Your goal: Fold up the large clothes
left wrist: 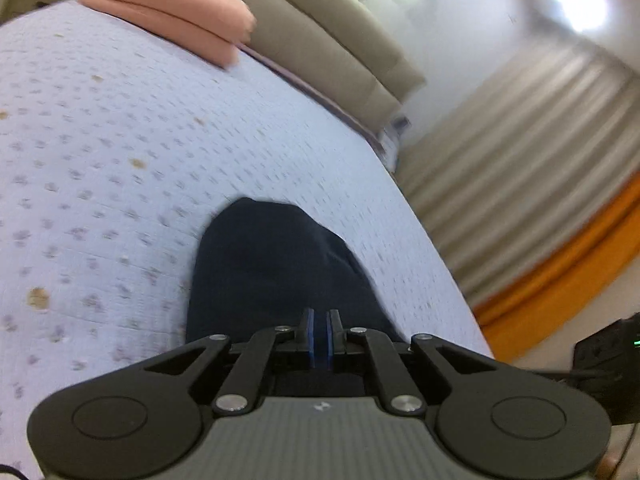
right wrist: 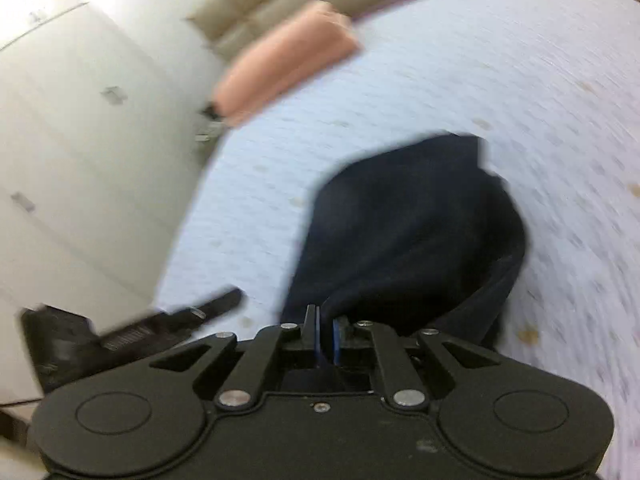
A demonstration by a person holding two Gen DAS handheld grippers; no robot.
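- Through the left wrist camera we see a dark navy garment (left wrist: 276,272) lying bunched on the pale lilac patterned bedsheet (left wrist: 120,160), its rounded far end reaching toward the middle of the bed, its near end running under our tool.
- No containers appear here; a folded pink blanket (left wrist: 172,20) sits at the far edge of the bed against the beige headboard (left wrist: 320,40).
- Our left gripper (left wrist: 320,336) has its blue pads drawn together; the navy cloth lies right at them, but we cannot tell whether any is pinched.
- Through the blurred right wrist camera we see the same navy garment (right wrist: 408,232) heaped in loose folds on the sheet (right wrist: 540,100), the pink blanket (right wrist: 280,68) beyond.
- Our right gripper (right wrist: 326,332) is nearly closed, a fold of the dark cloth between its pads.
- The left gripper (right wrist: 224,300) shows at lower left.
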